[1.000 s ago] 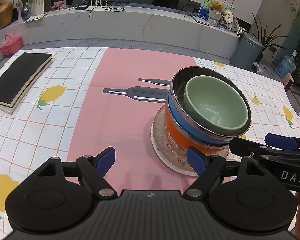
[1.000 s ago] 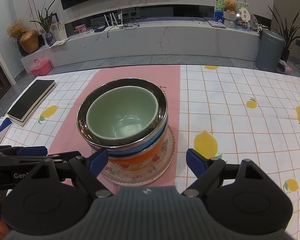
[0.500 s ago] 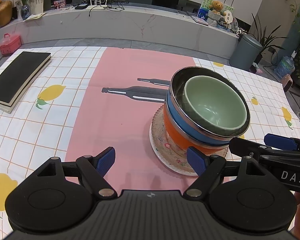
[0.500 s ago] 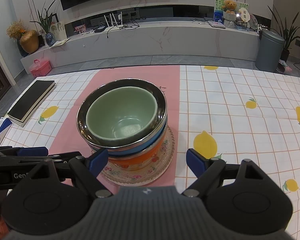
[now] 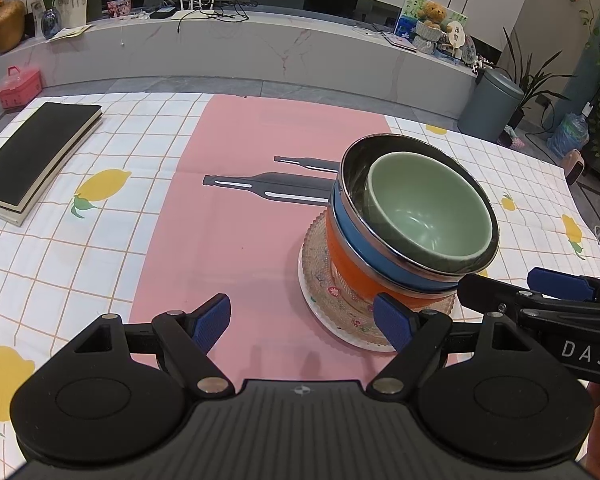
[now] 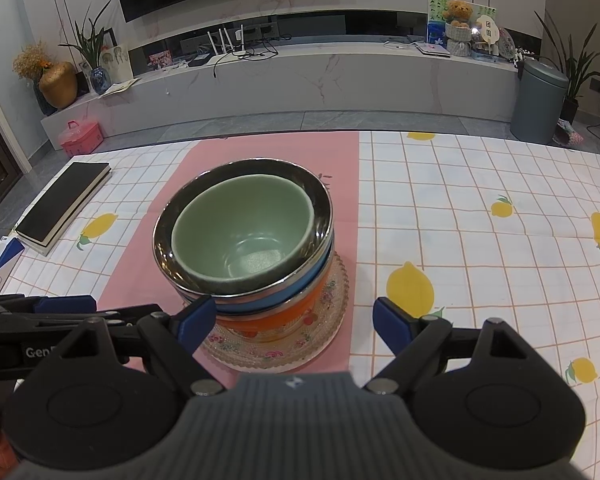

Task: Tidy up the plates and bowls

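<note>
Right wrist view: nested bowls stacked on a plate, both grippers empty and spread.

A pale green ceramic bowl (image 6: 242, 240) sits inside a steel bowl (image 6: 320, 216), over blue and orange bowls, on a clear patterned glass plate (image 6: 332, 312) mid-counter on the pink strip. The right gripper (image 6: 286, 320) faces it squarely, nearer; the left gripper (image 5: 302, 318) has it off its right finger.

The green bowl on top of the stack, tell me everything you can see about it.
The green bowl is pale sage, glossy like glazed ceramic, with a lighter rim and an empty inside. It sits upright, nested in a steel bowl, pushed toward one side rather than centred. That steel bowl tops a blue bowl and an orange bowl, all on a patterned glass plate on the pink mat. Neither gripper touches it.
</note>
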### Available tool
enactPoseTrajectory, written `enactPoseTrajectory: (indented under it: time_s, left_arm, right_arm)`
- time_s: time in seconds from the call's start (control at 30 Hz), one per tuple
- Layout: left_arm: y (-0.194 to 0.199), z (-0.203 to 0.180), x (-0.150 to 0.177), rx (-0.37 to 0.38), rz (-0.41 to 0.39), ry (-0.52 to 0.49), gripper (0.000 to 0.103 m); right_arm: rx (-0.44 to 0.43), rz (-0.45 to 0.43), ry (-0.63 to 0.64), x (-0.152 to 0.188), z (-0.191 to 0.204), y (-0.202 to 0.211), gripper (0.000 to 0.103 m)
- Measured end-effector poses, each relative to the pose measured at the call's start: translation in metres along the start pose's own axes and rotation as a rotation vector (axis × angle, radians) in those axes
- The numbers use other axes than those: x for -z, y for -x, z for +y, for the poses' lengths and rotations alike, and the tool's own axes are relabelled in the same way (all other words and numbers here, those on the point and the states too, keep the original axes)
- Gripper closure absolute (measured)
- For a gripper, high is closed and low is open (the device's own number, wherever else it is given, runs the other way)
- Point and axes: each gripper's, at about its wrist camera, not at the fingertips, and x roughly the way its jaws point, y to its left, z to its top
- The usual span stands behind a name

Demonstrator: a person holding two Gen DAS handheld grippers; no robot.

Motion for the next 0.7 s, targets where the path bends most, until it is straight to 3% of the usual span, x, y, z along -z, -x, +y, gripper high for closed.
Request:
enactPoseTrajectory:
  time_s: [0.7]
  left_arm:
    - [0.0006, -0.0003, 0.0012, 0.003, -0.002, 0.004, 0.008]
  right_arm:
    - [0.0, -0.001, -0.002, 0.0001, -0.0005, -0.0002, 0.019]
